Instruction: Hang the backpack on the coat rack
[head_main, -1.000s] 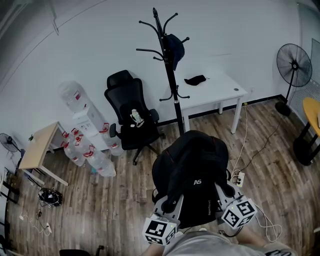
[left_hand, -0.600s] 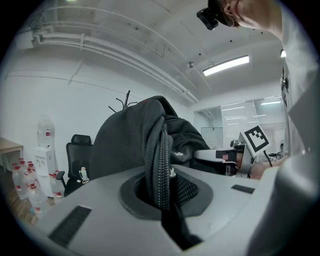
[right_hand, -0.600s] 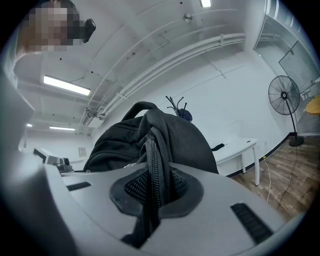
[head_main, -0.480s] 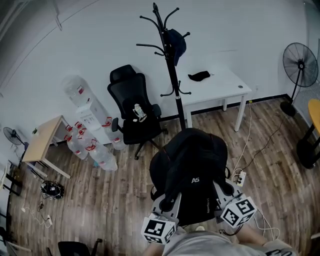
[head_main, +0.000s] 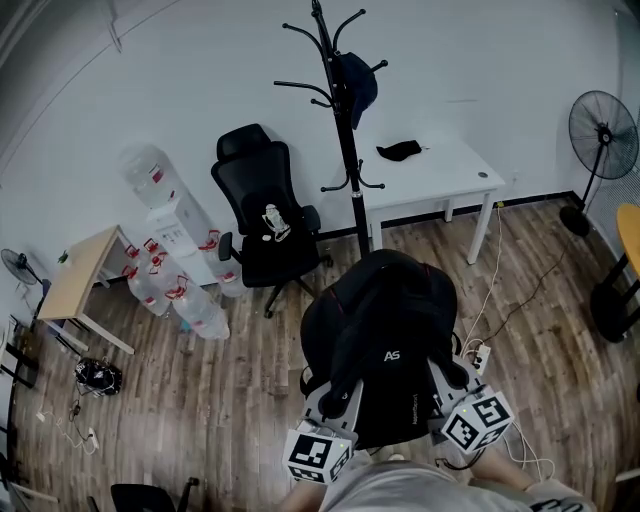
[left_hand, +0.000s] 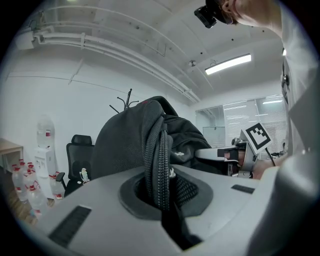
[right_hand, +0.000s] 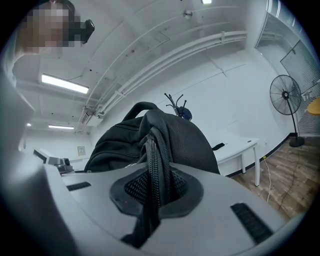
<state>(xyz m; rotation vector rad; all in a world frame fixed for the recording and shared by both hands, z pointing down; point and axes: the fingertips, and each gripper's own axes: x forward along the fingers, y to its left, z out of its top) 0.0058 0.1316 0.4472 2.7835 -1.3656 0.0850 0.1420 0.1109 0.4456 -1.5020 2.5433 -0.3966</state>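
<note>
You've carried the backpack slightly nearer the coat rack, still apart from it. Your left claw pinches one strap, your right claw pinches the other, holding it above the floor.

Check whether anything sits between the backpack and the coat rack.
Nothing visible: only floor between backpack and coat rack. Office chair stands left of the path, white table right. A dark cap hangs on one upper hook.

1. The backpack hides the coat rack's foot.
2. The top edge cuts off the coat rack's tip.
3. The pale object on the chair seat is too small to tell.
</note>
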